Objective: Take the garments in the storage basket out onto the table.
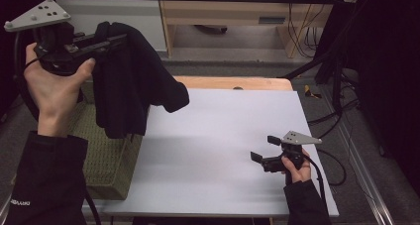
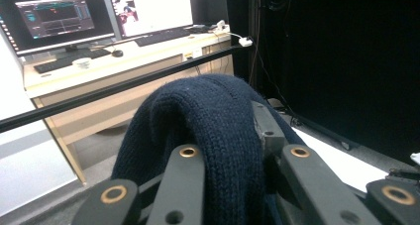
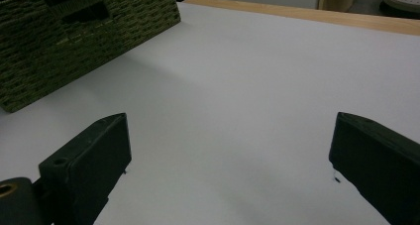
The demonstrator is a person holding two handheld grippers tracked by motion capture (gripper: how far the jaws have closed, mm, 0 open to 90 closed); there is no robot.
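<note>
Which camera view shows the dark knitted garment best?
The high view: the whole garment hangs from the left hand-held gripper beside the basket, one end trailing over the table. The left gripper view gives a close-up of its navy knit bunched between the jaws.

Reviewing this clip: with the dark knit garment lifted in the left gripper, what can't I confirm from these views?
- High view: the inside of the green woven basket is hidden by the hanging knit garment.
- Left gripper view: the garment covers the jaw tips of the left gripper; what kind of garment it is can't be told.
- Right gripper view: the basket is cut off by the top and left edges.
</note>
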